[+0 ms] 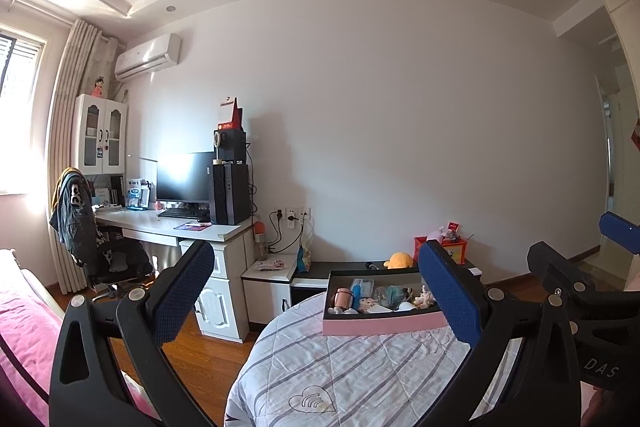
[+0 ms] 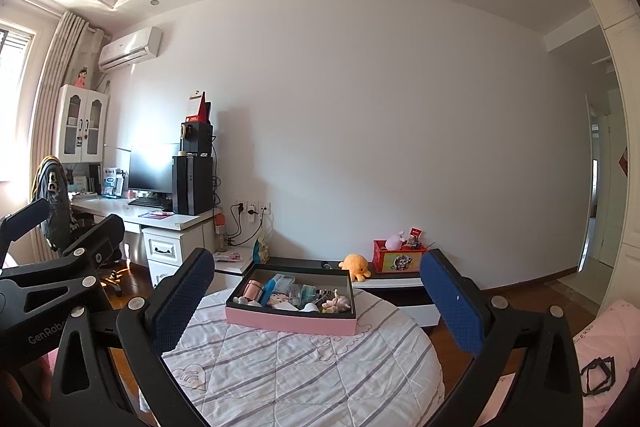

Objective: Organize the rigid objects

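Left of frame: desk (image 2: 120, 207) bearing monitor (image 2: 154, 167) and computer tower (image 2: 192, 185). Upper left: air conditioner (image 2: 130, 47) on wall. Centre right: orange plush (image 2: 354, 264) beside red box (image 2: 398, 257) on low cabinet.

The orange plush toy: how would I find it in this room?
Look along the low dark cabinet against the white wall. The orange plush sits on it, left of a red box, the only round orange thing there.

a matt pink box (image 2: 290, 325) is seen on quilted striped cloth (image 2: 304, 375), with textured blue pads (image 2: 452, 301) on black plastic fingers and glossy wood flooring (image 1: 188, 351) seen beside.
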`<state>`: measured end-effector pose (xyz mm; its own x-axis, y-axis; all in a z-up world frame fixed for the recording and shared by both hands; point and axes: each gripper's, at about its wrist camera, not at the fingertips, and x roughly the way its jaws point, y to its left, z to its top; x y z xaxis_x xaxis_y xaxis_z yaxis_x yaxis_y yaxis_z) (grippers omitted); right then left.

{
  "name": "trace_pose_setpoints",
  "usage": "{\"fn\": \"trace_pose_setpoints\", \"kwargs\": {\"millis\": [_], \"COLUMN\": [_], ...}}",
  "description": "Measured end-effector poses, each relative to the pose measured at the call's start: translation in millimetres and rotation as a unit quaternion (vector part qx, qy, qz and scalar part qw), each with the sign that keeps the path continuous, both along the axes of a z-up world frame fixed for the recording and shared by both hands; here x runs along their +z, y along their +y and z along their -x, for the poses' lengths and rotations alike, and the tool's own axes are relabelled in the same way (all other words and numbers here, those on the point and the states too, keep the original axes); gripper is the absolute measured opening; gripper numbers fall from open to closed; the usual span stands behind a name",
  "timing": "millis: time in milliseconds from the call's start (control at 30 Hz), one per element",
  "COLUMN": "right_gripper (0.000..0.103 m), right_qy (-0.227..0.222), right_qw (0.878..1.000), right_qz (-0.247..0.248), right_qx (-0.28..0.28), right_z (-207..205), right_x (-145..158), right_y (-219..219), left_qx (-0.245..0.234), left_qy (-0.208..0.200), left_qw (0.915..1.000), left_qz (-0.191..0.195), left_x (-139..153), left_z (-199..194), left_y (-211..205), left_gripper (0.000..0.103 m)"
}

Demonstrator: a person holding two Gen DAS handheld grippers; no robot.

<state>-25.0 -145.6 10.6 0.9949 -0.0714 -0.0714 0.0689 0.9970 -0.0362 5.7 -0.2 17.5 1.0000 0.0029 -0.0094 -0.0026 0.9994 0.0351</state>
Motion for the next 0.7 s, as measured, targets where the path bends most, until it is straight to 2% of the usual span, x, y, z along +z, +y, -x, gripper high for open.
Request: {"fn": "trace_pose_setpoints", "kwargs": {"millis": [700], "right_gripper": [0.103], "right_qy": [0.003], "right_qw": [1.000], "right_qz": [-0.002], "right_qx": [0.003], "right_z": [-3.4], "right_x": [-0.8], "right_y": [0.0], "left_qx": [0.005], "left_qy": [-0.005], "left_qw": [1.0000], "left_qz": [0.001], "left_x": [-1.4], "left_z": [0.8], "left_y": [1.6], "left_gripper": [0.103]}}
